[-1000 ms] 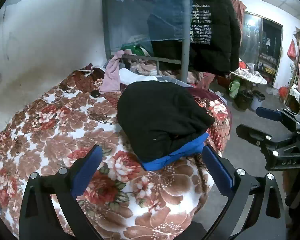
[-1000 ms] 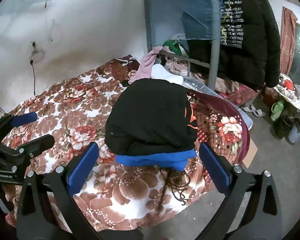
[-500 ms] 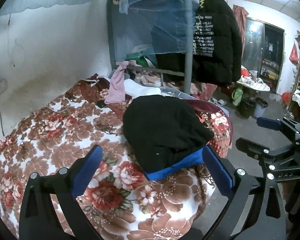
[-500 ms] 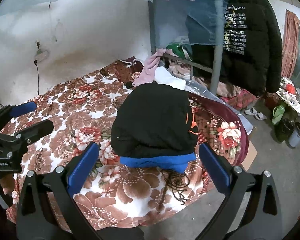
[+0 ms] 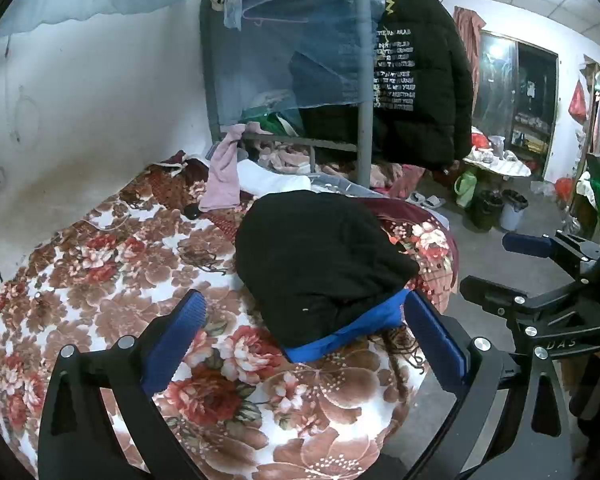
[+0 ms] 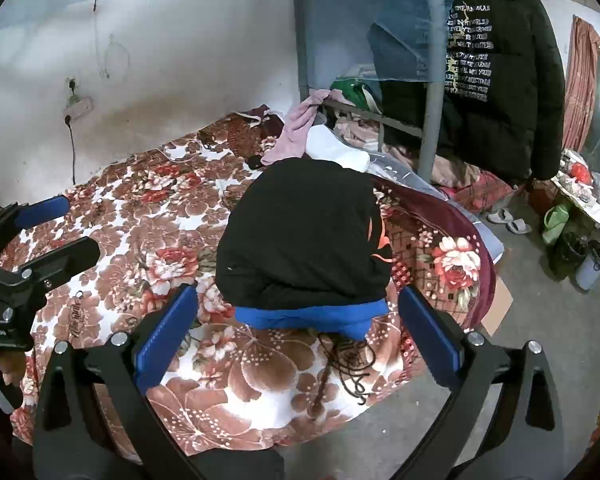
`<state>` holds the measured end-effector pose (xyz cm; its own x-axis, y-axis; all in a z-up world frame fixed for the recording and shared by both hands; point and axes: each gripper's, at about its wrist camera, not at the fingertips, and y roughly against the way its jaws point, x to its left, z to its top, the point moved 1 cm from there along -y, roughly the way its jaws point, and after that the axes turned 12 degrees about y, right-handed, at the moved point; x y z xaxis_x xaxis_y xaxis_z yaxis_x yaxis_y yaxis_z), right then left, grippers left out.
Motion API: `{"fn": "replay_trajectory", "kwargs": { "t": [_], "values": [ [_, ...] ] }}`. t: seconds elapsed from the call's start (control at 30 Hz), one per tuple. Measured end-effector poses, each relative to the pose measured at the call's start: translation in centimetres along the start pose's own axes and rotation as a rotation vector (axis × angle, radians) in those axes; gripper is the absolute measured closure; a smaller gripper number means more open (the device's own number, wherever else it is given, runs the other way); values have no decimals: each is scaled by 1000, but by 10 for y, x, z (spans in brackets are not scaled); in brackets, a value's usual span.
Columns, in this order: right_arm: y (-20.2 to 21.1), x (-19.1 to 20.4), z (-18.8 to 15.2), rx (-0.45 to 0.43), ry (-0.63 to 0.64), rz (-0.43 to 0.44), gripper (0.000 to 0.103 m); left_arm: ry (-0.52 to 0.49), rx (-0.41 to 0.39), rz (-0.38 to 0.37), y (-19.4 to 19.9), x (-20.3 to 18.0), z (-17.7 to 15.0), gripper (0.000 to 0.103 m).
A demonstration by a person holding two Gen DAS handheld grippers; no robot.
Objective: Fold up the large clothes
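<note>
A folded black garment (image 5: 316, 256) lies on a folded blue garment (image 5: 352, 332) near the front corner of the bed; both show in the right wrist view, black (image 6: 304, 236) over blue (image 6: 308, 318). My left gripper (image 5: 304, 332) is open and empty, held back above the floral blanket (image 5: 112, 280). My right gripper (image 6: 298, 324) is open and empty, in front of the stack. The right gripper also shows at the right of the left wrist view (image 5: 504, 264); the left gripper shows at the left of the right wrist view (image 6: 60, 228).
A black jacket (image 5: 416, 80) and blue netting (image 5: 300, 40) hang on a metal bed frame post (image 5: 364, 120) behind the stack. Pink cloth (image 5: 224, 172) and a white pillow (image 5: 272, 178) lie at the bed's far end. Buckets (image 5: 500, 210) stand on the floor at right.
Both grippers have drawn back and up from the folded stack, which looks smaller and lower in both views. The stack has not moved.
</note>
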<state>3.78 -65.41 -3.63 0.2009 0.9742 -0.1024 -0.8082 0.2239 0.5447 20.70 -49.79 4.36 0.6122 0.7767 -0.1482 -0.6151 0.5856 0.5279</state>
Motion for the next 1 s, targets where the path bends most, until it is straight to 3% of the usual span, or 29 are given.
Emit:
{"fn": "replay_trajectory", "kwargs": {
  "t": [0.2, 0.47, 0.63, 0.8, 1.0],
  "values": [
    [-1, 0, -2, 8, -5, 4, 5, -10, 0, -9, 0, -3, 0, 5],
    [-2, -2, -4, 11, -12, 12, 5, 4, -9, 37, 1, 0, 3, 5],
    [-4, 0, -8, 19, -12, 21, 5, 43, 17, 16, 1, 7, 5, 5],
    [-7, 3, -10, 31, -9, 30, 5, 68, 8, 45, 0, 12, 4, 6],
    [-7, 5, -10, 36, -7, 28, 5, 34, -14, 15, 4, 7, 3, 5]
  ]
}}
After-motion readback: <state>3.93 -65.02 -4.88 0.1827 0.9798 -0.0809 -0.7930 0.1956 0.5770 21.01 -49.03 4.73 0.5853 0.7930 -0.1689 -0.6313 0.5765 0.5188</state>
